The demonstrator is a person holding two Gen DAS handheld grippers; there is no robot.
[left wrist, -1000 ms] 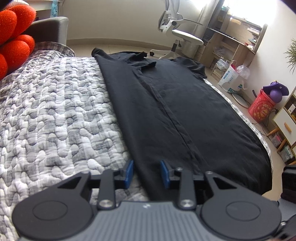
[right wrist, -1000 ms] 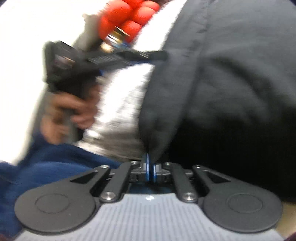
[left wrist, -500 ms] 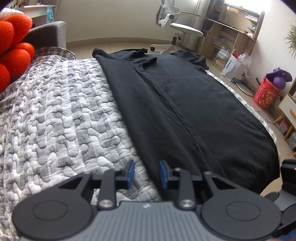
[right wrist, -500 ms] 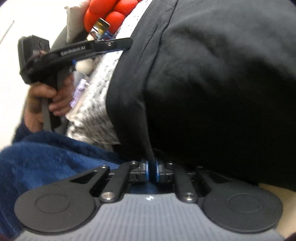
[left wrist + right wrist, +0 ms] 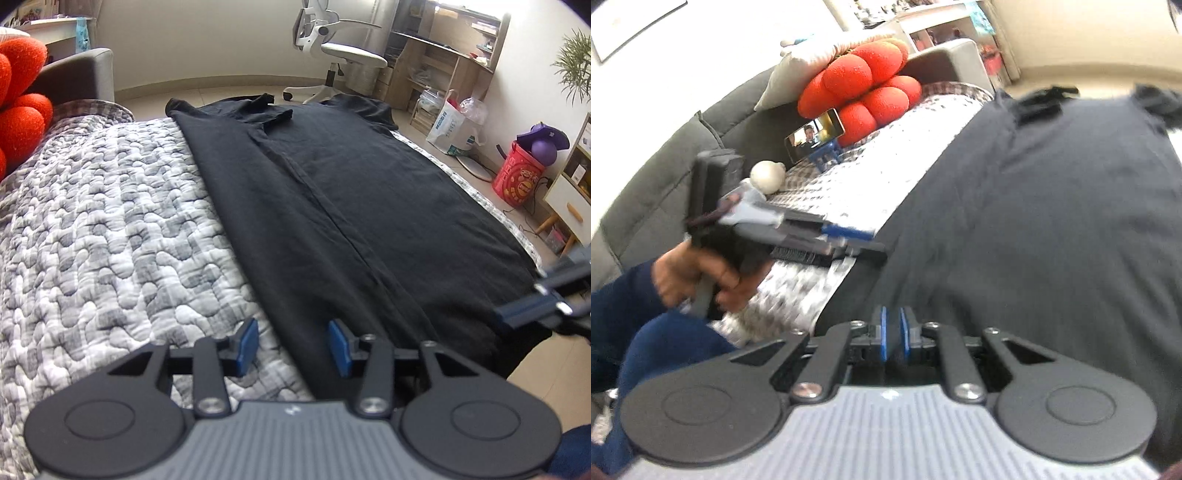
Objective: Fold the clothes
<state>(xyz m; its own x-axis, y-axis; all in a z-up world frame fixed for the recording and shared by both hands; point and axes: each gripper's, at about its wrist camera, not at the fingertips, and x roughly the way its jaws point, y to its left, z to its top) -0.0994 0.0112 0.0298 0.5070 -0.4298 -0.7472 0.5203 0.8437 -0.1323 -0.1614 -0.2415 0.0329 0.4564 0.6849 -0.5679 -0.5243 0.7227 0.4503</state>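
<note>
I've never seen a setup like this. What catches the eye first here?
A big black garment lies spread over a grey quilted cover. Blue-padded left tongs hang open over its near edge. A bright orange-red cushion sits by the sofa back.

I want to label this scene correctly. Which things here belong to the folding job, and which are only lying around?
Job: black garment; left gripper; right gripper; quilt beneath.

Lying about: red cushion; phone; office chair; red bucket.
</note>
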